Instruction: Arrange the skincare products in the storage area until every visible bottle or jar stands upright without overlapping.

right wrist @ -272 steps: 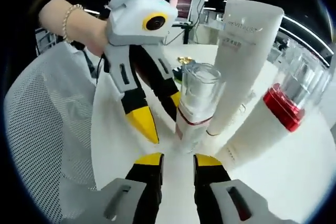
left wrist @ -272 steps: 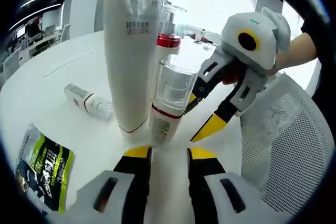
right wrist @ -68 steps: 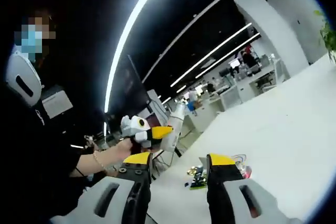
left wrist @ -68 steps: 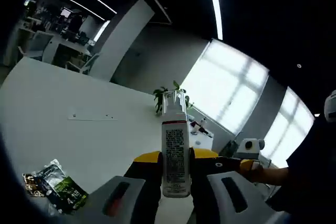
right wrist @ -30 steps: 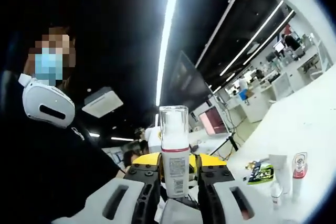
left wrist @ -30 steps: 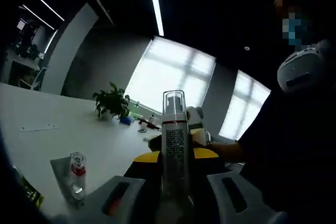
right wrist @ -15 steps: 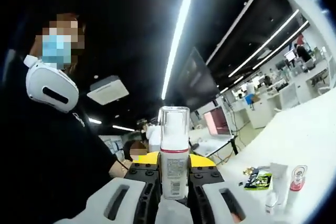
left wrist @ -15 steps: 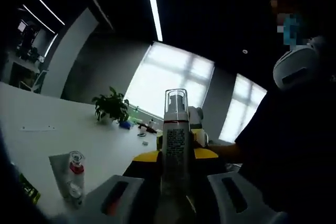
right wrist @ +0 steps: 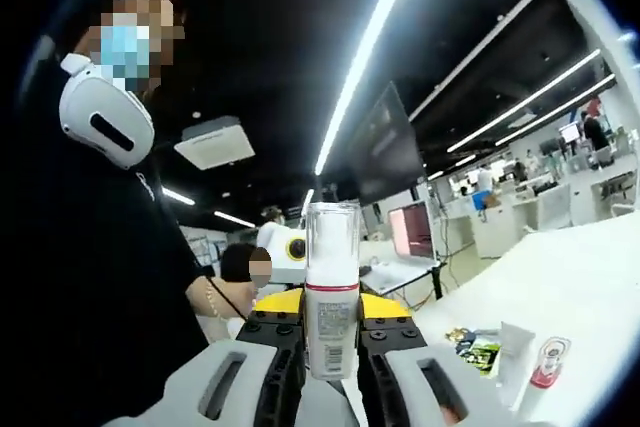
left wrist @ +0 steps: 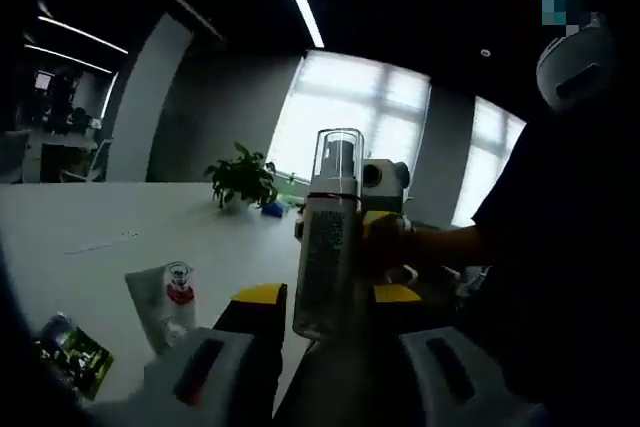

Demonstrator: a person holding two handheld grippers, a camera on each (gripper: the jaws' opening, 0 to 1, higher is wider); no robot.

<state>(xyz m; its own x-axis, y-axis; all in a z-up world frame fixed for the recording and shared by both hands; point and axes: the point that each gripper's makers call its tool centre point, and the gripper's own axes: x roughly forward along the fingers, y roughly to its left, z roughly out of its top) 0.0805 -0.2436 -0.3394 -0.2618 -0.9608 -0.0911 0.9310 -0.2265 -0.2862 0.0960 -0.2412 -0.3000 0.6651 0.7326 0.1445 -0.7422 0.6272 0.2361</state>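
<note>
Up front, pump bottle (right wrist: 332, 287) w/ clear cap and red band stands upright between right gripper (right wrist: 330, 332) jaws, which are closed on its lower body; yellow tips press both sides. In left gripper view same pump bottle (left wrist: 328, 237) sits at 12 o'clock above left gripper (left wrist: 325, 297), leaning slightly; left jaws stand wider than the bottle and contact isn't clear, so can't tell if they hold it. Right gripper (left wrist: 385, 222) w/ hand shows just behind bottle at 1 o'clock.

Bottle is held up in air, well clear of table (left wrist: 100, 237).

On table, left view, 8 o'clock: white tube (left wrist: 150, 297) upright, w/ small red-collared bottle (left wrist: 180, 297) touching in front of it. Green sachet (left wrist: 75, 352) lies flat near table edge, apart from tube. Wide bare tabletop beyond them towards potted plant (left wrist: 240, 182) at 11 o'clock.

Right view, 4 o'clock: white tube (right wrist: 512, 347), red-collared bottle (right wrist: 545, 359) just beside it, green sachet (right wrist: 478, 349) to their left. Bare table (right wrist: 580, 277) runs out past them.

Person in dark top (right wrist: 90, 277) at 9 o'clock, white headset (right wrist: 105, 112).
</note>
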